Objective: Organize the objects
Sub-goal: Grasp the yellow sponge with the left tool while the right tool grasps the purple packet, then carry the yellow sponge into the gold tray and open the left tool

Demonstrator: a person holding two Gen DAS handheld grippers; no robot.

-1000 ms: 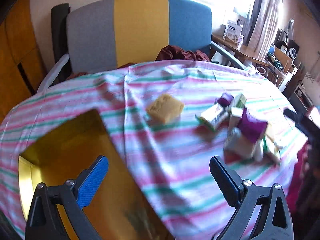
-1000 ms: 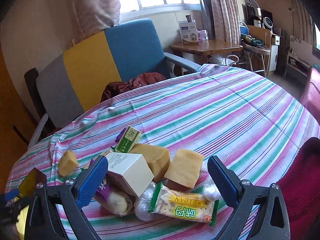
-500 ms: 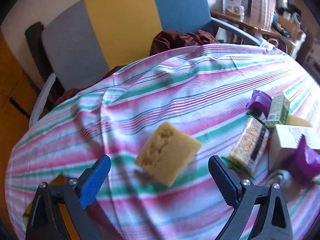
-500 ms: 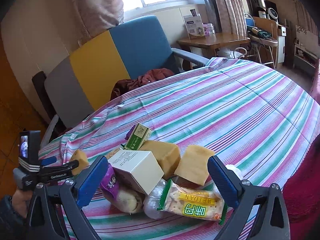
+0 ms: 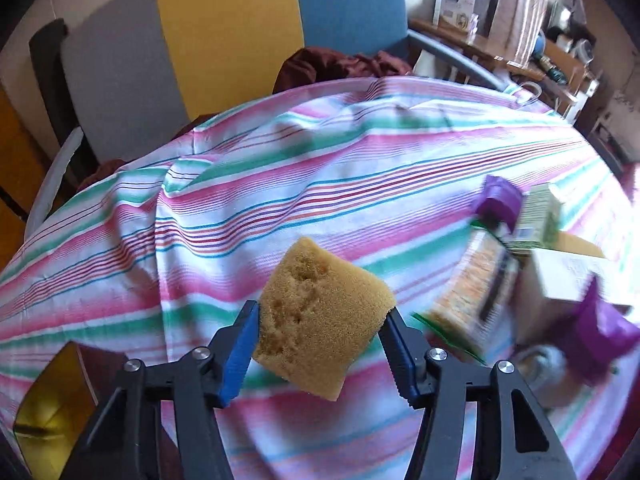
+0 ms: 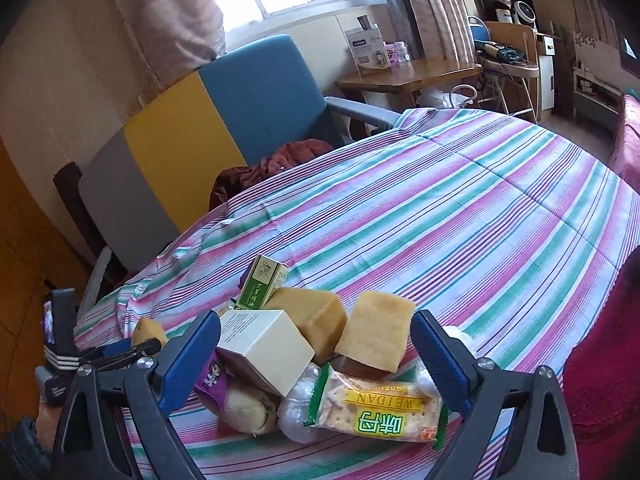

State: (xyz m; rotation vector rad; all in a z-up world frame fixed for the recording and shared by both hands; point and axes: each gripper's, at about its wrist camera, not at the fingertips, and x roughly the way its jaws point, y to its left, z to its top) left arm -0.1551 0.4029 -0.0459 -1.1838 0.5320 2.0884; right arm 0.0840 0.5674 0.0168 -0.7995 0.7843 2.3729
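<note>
Sponge (image 5: 320, 316): porous yellow block, left tongs (image 5: 320, 354) closing onto it; right tongs (image 6: 316, 364) wide, closing slightly, empty.

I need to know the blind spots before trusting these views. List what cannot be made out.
- Left wrist view: the pile, including the purple packet, is motion-blurred; labels unreadable.
- Left wrist view: the yellow box is cut off by the frame edge and the left gripper, whose closing jaws flank the sponge.
- Right wrist view: the white box covers items underneath.

Both wrist views look down close, sharing the striped table (image 5: 320, 184)
</note>
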